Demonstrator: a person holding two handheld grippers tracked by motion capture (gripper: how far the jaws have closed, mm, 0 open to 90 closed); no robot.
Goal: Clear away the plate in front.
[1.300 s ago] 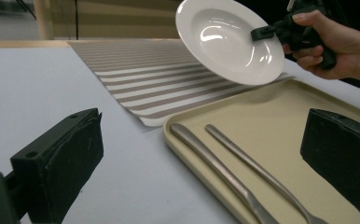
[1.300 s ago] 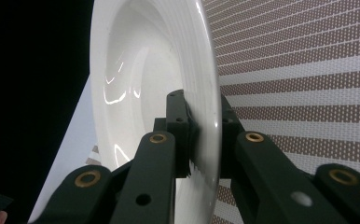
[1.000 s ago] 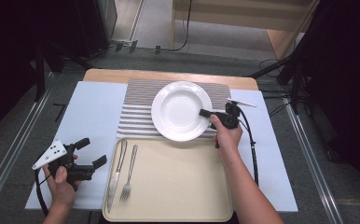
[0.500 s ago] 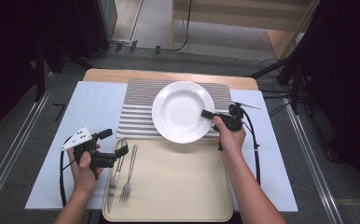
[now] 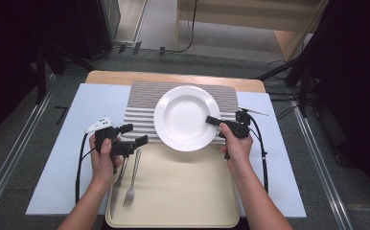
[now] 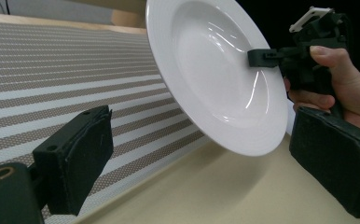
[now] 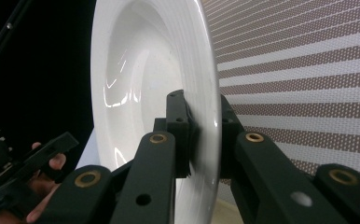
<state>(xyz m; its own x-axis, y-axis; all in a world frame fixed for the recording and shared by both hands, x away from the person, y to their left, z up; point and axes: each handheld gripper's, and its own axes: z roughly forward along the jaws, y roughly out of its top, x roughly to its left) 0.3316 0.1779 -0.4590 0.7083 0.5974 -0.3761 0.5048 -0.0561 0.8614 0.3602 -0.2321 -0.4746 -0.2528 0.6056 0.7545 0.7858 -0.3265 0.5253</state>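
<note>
While the right gripper (image 5: 215,121) clamps its right rim, the white plate (image 5: 185,116), glossy and deep-welled with a ribbed rim, sits over the striped mat (image 5: 140,103); left gripper (image 5: 134,134), jaws apart and just narrowing, empty, left of plate

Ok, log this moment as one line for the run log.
right tool: shut on plate rim | left tool: open, jaws just closing slightly, nothing between, near plate | fork, knife: on tray

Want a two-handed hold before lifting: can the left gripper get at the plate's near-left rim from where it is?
Probably yes. The left gripper is open beside the plate, nothing between them; the right gripper clamps the opposite rim.
</note>
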